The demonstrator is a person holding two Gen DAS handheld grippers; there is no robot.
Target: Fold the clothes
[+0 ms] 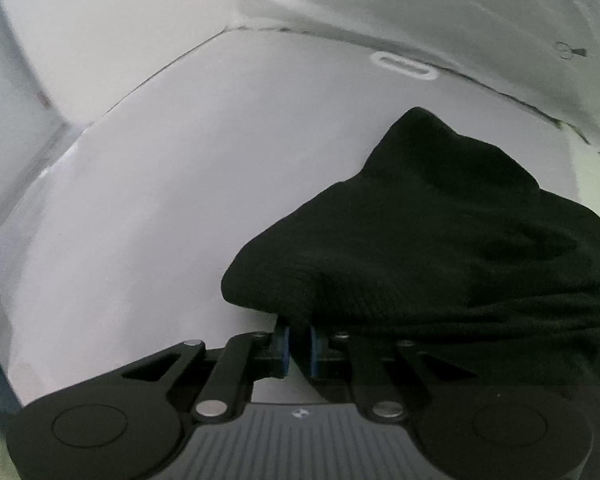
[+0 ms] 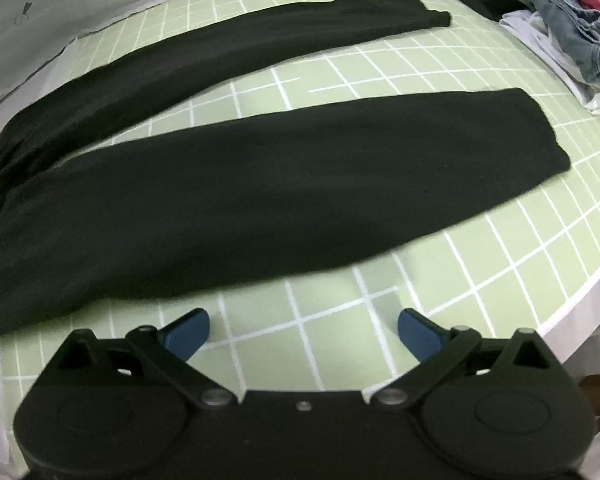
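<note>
The left gripper (image 1: 299, 346) is clamped on a bunched edge of the black knit trousers (image 1: 440, 248), the cloth pinched between its blue pads (image 1: 286, 346) at what looks like the waist end, which drapes in a mound over a plain white surface (image 1: 160, 200). The right gripper (image 2: 303, 334) hangs with its jaws wide apart and empty over the green grid mat (image 2: 340, 320), just short of the nearer trouser leg (image 2: 260, 200); the far leg (image 2: 260, 36) lies flat and parallel beyond it, with a strip of mat between the two. A pile of other clothes (image 2: 572, 20) sits at the mat's far right corner. The step in hand seems to be bringing one leg over the other. To do it well, the right gripper should take the near leg at its edge, catching both layers, and both hands should lift together, so the fabric stays taut and lands edge to edge. Knit cloth sags and stretches, so a slow, even carry should avoid wrinkles.
</note>
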